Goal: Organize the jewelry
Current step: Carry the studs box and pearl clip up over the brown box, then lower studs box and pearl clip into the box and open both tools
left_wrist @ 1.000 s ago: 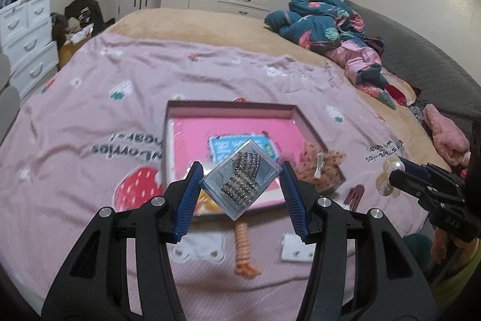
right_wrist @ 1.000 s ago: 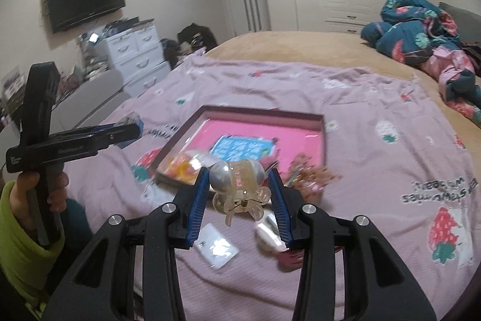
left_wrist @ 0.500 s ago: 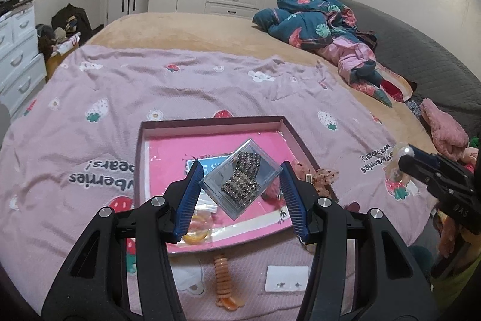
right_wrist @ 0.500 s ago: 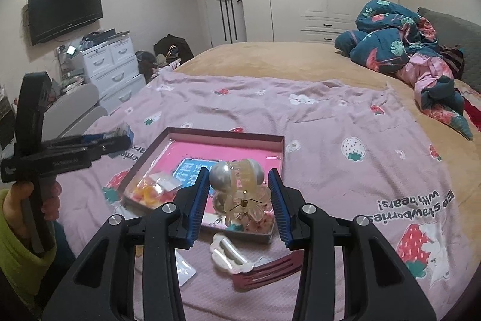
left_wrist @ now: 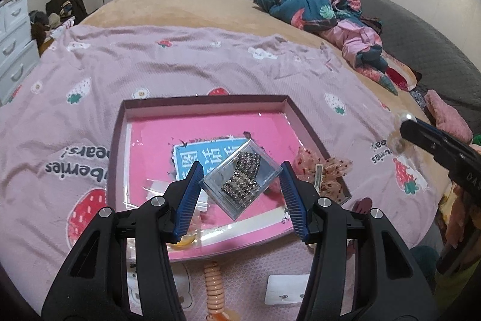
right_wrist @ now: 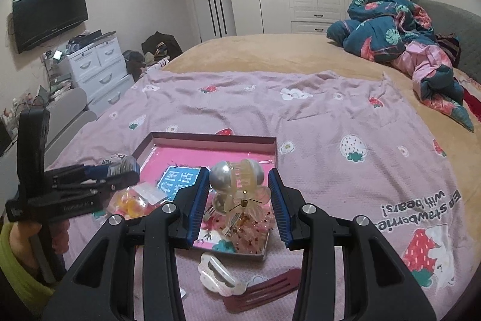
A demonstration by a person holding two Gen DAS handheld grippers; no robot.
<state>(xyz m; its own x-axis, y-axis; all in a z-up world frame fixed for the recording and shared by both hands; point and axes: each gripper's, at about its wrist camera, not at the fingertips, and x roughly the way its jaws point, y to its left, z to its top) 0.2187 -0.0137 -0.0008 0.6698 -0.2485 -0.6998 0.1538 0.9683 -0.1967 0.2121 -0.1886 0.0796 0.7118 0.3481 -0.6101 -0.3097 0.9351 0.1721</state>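
My left gripper [left_wrist: 240, 179] is shut on a clear plastic box [left_wrist: 242, 178] that holds dark rhinestone jewelry. The box is tilted, its corners against the blue pads. It hangs above the pink-lined tray [left_wrist: 204, 100] on the strawberry blanket. My right gripper [right_wrist: 239, 185] is shut on a translucent claw clip with pearl balls [right_wrist: 237, 185], above the tray's [right_wrist: 210, 136] near right corner. Each gripper shows in the other's view: the right gripper [left_wrist: 436, 146] at the right edge, the left gripper [right_wrist: 90, 179] at the left with a hand under it.
In the tray lie a sheer pink bow [left_wrist: 324, 167] and bagged orange pieces [right_wrist: 129, 202]. On the blanket nearer me are an orange coil tie [left_wrist: 214, 288], a white earring card [left_wrist: 287, 289], a white clip [right_wrist: 219, 276] and a maroon comb clip [right_wrist: 264, 291]. Bundled clothes [left_wrist: 324, 2] lie far right.
Both grippers have moved forward and now hang over the tray, which looks larger and nearer. The left one has also sunk a little. Both grips are unchanged.
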